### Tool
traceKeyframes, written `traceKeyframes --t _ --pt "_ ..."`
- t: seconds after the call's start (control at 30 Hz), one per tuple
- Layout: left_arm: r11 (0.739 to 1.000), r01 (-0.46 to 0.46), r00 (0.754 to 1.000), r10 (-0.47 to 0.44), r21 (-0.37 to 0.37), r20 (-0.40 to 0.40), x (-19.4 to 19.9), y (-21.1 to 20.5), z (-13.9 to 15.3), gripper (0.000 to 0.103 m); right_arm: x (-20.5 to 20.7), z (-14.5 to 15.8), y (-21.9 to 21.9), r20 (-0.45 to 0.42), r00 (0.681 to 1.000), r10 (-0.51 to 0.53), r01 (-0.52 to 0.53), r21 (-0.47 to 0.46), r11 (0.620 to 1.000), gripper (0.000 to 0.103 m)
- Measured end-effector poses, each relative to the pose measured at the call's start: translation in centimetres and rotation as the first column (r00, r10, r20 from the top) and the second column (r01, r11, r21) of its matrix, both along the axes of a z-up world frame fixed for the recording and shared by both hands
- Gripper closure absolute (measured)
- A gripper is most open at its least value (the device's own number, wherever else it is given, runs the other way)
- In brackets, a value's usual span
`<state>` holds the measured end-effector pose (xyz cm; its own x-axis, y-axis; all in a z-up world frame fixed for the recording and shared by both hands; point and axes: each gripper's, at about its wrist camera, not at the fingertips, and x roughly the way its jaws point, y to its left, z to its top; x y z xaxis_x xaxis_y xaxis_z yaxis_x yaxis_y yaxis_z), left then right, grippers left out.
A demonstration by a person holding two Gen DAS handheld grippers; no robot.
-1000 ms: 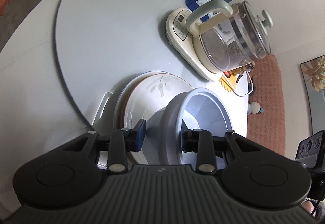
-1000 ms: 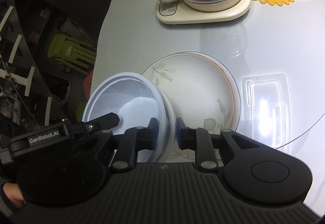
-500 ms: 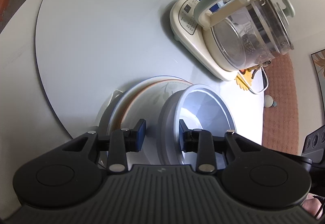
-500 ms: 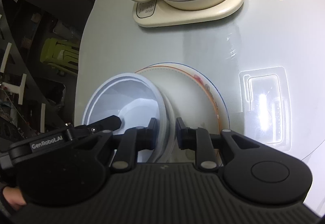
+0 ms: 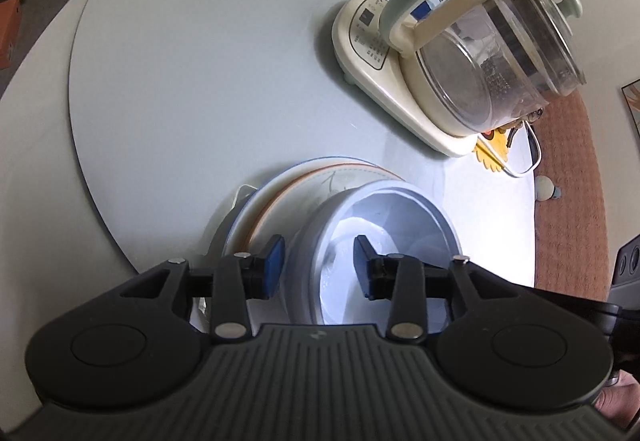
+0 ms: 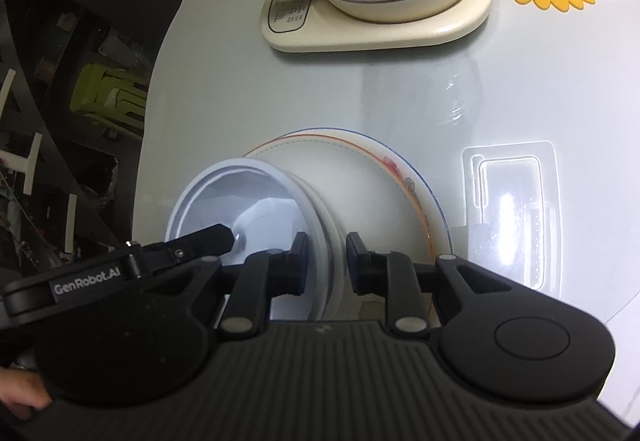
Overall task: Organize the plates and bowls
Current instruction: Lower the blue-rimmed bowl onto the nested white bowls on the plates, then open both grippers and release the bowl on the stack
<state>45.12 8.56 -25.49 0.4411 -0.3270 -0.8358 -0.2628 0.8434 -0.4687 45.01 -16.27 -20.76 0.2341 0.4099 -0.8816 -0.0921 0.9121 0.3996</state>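
Both tongs point steeply down at the table (image 5: 200, 73), each straddling one side of the pale blue bowl (image 5: 404, 217). Your left tongs (image 5: 318, 267) have just been opening: the blue pad stands clear of the bowl's outer wall, so that grip is loose. Your right tongs (image 6: 326, 263) sit narrow around the opposite wall; you cannot tell whether the pads press it. That bowl rests on the flowered plate (image 6: 376, 185), toward its edge. Beyond stands a glass kettle (image 5: 492, 53) on its cream base, well apart. A clear plastic tray (image 6: 512, 209) lies just beside the plate.
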Motion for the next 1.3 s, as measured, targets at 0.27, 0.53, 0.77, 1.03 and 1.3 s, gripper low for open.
traceKeyframes --t 0.27,0.53,0.77,1.03,1.3 --pt "0.999 0.005 0.998 -0.008 0.038 0.070 -2.1 0.8 3.9 0.053 -1.4 2.8 -0.1 0.072 0.997 -0.002 0.005 -0.044 0.999 0.071" --pt "0.996 -0.006 0.987 -0.008 0.084 0.161 -6.5 1.4 9.1 0.053 -4.6 6.8 0.2 0.172 0.985 0.002 0.005 -0.040 0.999 0.071" --pt "0.992 -0.018 0.969 -0.014 0.126 0.248 -11.4 1.8 13.4 0.053 -8.2 10.4 0.5 0.272 0.962 0.004 0.007 -0.038 0.999 0.071" --pt "0.984 -0.029 0.941 -0.032 0.176 0.337 -16.7 2.0 17.6 0.049 -12.5 13.8 0.4 0.368 0.930 -0.014 0.029 -0.035 0.999 0.071" --pt "0.975 -0.033 0.919 -0.057 0.220 0.390 -21.3 2.4 20.2 0.042 -16.7 16.1 0.7 0.440 0.898 -0.018 0.039 -0.037 0.999 0.070"
